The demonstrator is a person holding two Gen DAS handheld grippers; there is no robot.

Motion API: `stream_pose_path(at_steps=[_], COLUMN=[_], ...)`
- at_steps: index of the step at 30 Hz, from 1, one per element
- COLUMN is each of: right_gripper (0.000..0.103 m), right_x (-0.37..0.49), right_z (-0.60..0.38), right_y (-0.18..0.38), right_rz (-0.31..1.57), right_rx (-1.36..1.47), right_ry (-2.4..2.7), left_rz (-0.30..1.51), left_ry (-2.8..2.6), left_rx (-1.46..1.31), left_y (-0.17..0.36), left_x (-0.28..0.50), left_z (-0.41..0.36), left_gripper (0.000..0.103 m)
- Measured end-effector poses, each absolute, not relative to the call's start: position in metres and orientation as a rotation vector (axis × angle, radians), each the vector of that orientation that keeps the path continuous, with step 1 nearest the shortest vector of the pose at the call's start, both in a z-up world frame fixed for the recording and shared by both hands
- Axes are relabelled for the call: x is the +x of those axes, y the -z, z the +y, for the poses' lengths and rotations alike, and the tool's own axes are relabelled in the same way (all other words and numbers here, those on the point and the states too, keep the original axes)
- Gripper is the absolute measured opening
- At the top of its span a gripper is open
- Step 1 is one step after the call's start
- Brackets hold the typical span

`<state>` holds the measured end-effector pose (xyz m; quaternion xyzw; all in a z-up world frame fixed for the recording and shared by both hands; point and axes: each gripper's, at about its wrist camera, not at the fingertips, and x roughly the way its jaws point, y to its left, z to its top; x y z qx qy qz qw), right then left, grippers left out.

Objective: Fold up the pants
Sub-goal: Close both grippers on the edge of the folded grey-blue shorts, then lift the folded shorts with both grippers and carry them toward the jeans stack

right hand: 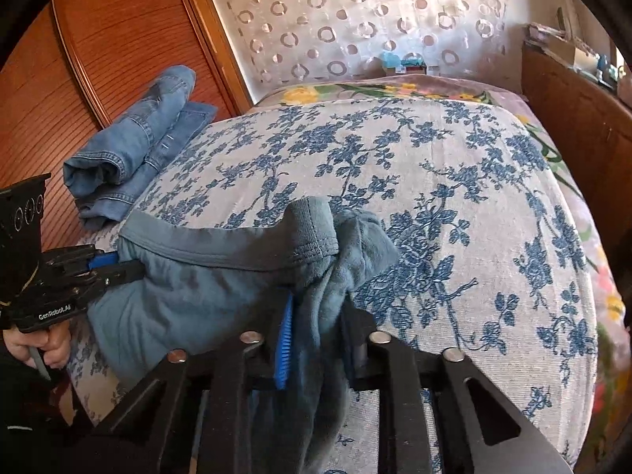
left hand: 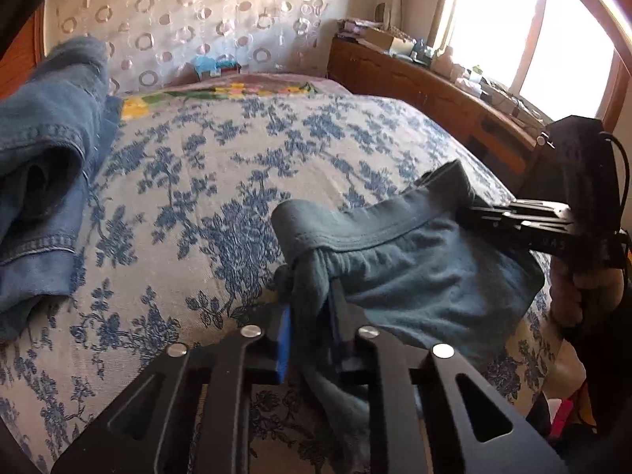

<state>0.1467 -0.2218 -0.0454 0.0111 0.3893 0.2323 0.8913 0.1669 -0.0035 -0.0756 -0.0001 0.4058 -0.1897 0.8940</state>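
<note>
- Teal soft-knit pants [left hand: 426,272] hang bunched over the near edge of the bed [left hand: 221,166], waistband stretched between both tongs.
- Left tongs [left hand: 312,308] and right tongs [right hand: 316,316] each pinch a bunched waistband corner.
- Risk: thin bunched grip may slip; uneven lift could twist the fabric.
- Floral blue-white bedspread; folded blue denim jeans [right hand: 130,146] at far edge; wooden wardrobe [right hand: 98,39]; bright window [left hand: 525,31].

Both grippers are black metal linkages with silver rivets and blue finger pads [right hand: 285,339]. The left gripper [right hand: 106,266] bears white "GenRobot.AI" lettering; the right gripper [left hand: 470,213] trails a black cable.
</note>
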Motion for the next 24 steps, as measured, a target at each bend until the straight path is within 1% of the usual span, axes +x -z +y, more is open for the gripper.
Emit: stream_pose_path(at_steps=[3, 16, 24], right_gripper=[0.013, 0.012, 0.012], right_x=[0.142, 0.113, 0.108], right_z=[-0.219, -0.21, -0.202], right_y=[0.04, -0.022, -0.038], right_rz=[0.789, 0.634, 0.582], right_rx=[0.013, -0.043, -0.062], right_ry=[-0.489, -0.531, -0.559], left_rz=[0.787, 0.642, 0.595], left_ry=[0.399, 0.39, 0.343], left_rx=[0.003, -0.015, -0.017], left_y=[0.063, 0.011, -0.003], left_x=[0.156, 0.133, 0.13], left_z=[-0.006, 0.012, 0.027], left_gripper=[0.013, 0.011, 0.011])
